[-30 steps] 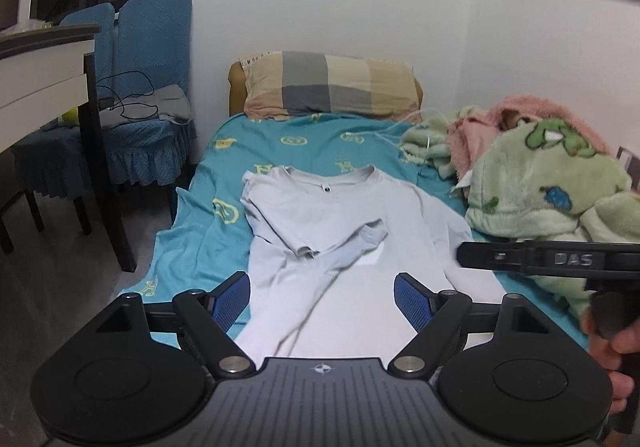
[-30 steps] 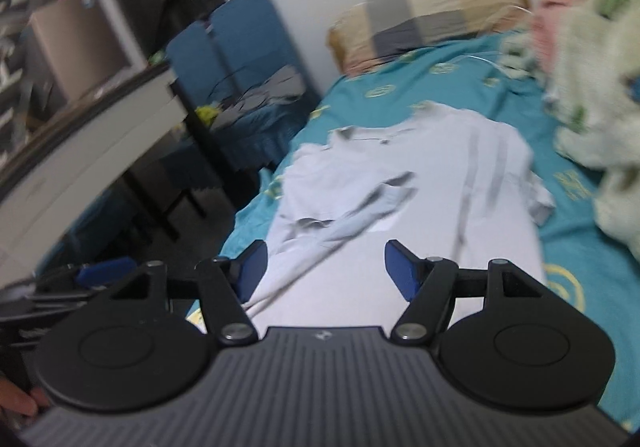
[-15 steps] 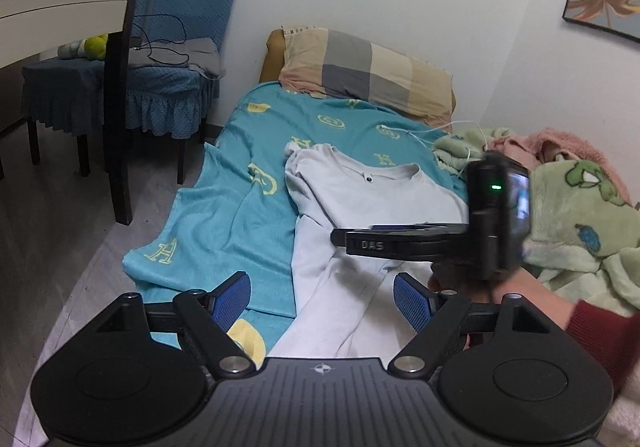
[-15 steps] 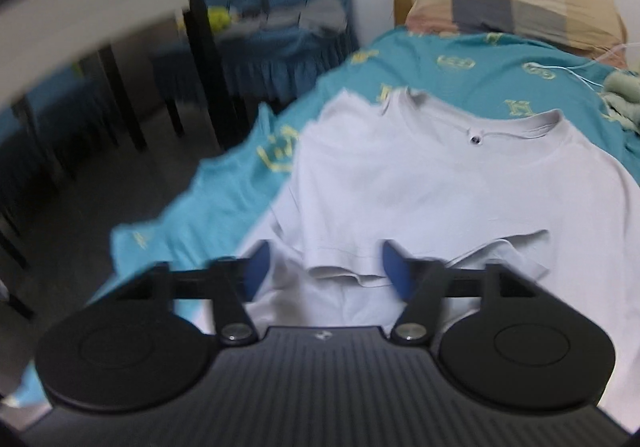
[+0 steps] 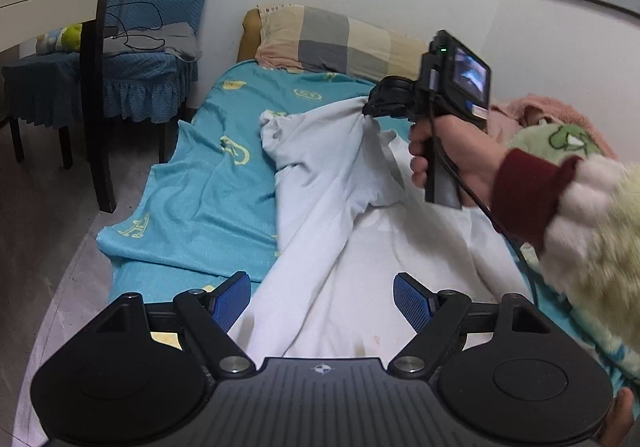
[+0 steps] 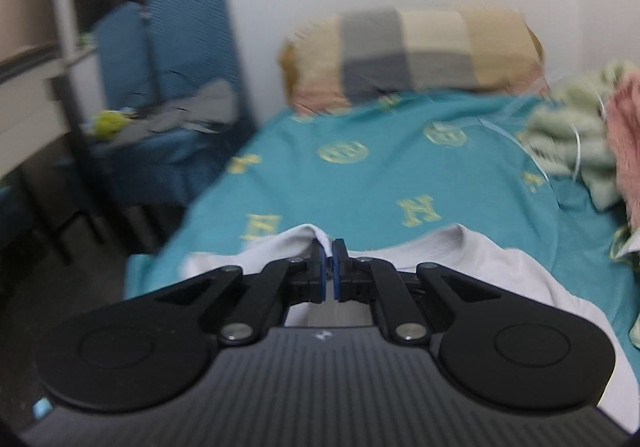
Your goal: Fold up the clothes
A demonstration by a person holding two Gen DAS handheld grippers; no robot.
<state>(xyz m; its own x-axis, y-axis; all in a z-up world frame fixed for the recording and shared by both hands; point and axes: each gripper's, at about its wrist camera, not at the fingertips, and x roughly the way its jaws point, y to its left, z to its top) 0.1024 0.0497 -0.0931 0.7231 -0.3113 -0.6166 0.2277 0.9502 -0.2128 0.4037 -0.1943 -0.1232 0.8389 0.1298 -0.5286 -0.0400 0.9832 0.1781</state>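
Note:
A pale grey long-sleeved shirt lies lengthwise on the teal bedsheet. In the left wrist view my right gripper is shut on a bunched fold of the shirt near its collar and holds it lifted above the bed. The right wrist view shows the blue pads pressed together with shirt cloth pinched between them. My left gripper stands open above the shirt's lower part, with nothing between its fingers.
A checked pillow lies at the head of the bed. Green and pink blankets are piled along the right side. Blue covered chairs and a table leg stand left of the bed on the floor.
My right gripper swung across the bed to the shirt's collar end, shut on the cloth and raised it. The left gripper sank slightly toward the shirt's lower part and stayed open.

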